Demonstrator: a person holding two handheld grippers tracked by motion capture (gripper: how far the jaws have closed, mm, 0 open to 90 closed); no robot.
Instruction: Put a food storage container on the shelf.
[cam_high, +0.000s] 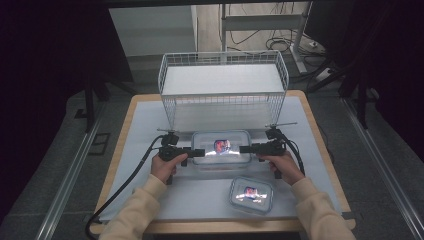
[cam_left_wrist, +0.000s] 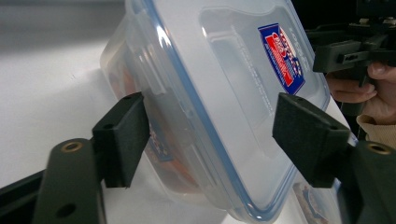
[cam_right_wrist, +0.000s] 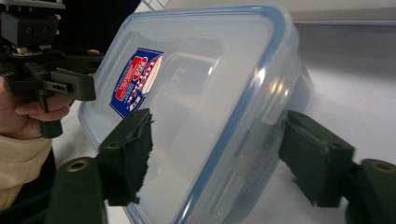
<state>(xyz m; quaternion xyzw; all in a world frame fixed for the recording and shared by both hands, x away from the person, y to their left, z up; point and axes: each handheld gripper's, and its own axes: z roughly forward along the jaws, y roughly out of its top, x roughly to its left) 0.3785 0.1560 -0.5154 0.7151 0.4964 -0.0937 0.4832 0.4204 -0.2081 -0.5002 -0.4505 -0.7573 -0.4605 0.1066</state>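
From the high view, a large clear container (cam_high: 221, 148) with a blue-sealed lid lies on the white-covered table (cam_high: 145, 115), just in front of a white wire basket (cam_high: 223, 85). The left gripper (cam_high: 199, 153) reaches in at the container's left end and the right gripper (cam_high: 244, 149) at its right end, each held level in a hand. A smaller lidded container (cam_high: 251, 194) sits nearer the person, well apart from both grippers.

In the left gripper view, the large container (cam_left_wrist: 219, 93) stands between the two black jaws: the left pad touches its side wall near a lid clasp, while the right pad sits over the lid with a slight gap showing. The jaws look open around it, not clamped. The other gripper (cam_left_wrist: 350, 53) shows at the far end.

In the right gripper view, the same container (cam_right_wrist: 205, 107) fills the space between the jaws. One pad lies against the lid, the other stands just beside the side wall, so the jaws bracket the box without pressing on both sides
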